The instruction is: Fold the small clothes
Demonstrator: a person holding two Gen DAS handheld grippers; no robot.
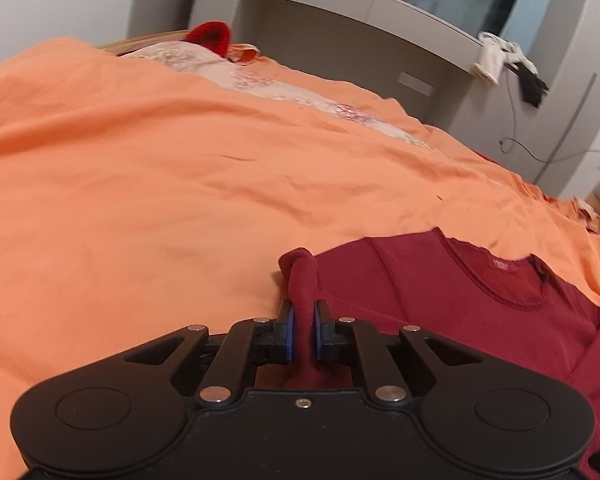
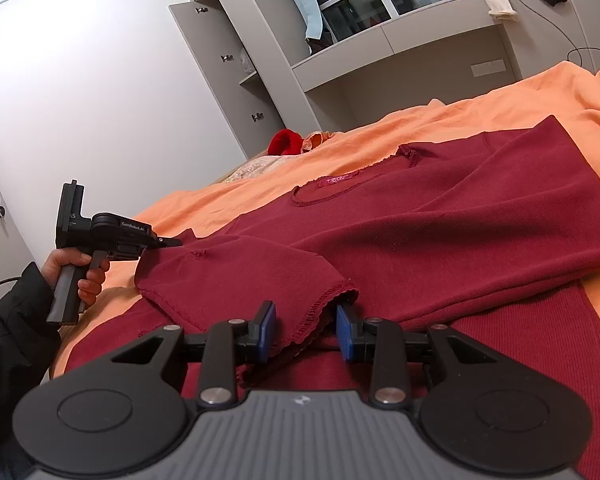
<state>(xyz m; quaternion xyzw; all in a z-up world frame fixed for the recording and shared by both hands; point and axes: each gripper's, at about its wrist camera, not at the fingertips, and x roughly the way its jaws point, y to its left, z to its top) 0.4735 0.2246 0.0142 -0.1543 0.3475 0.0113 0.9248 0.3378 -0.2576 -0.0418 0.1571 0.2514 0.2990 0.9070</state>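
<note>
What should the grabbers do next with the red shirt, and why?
Probably carry the pinched sleeve across onto the shirt's body. The left gripper is shut on a ridge of the dark red shirt, and the sleeve cuff lies between the pads of the right gripper, so both already have the sleeve. The shirt lies flat on the orange bedspread, neckline showing.
</note>
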